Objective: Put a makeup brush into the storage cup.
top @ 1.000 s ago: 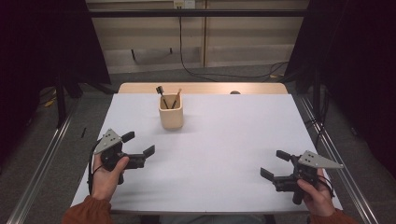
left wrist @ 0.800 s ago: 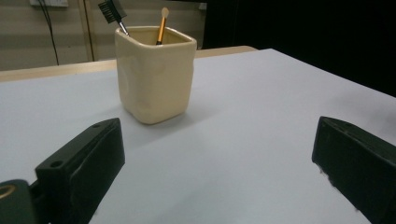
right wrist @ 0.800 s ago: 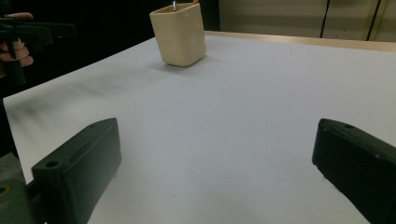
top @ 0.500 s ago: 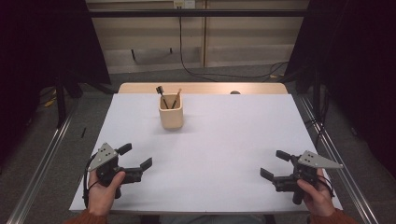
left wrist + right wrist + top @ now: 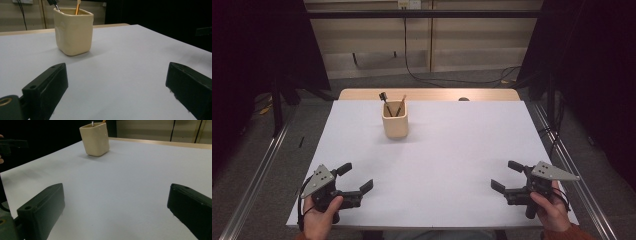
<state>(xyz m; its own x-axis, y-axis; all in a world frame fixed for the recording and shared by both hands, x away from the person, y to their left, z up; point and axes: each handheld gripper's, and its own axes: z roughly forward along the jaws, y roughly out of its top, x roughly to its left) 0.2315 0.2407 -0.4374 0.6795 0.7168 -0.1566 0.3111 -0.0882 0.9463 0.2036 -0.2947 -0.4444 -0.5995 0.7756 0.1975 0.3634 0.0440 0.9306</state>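
While both claws [image 5: 357, 178] [image 5: 506, 176] gape wide and empty, the cup [image 5: 395, 120] stands upright, mouth upward

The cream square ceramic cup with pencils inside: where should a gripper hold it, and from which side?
Grip the cream square ceramic cup across two opposite flat walls, about mid-height, coming level from the person's side. It stands upright, and the pencils sticking out above its rim would probably block a grasp from above. The left gripper, open, seems slightly nearer.

Cream cup [image 5: 395, 125]; white table [image 5: 452, 160]; black jaws; orange pencil [image 5: 77, 7].
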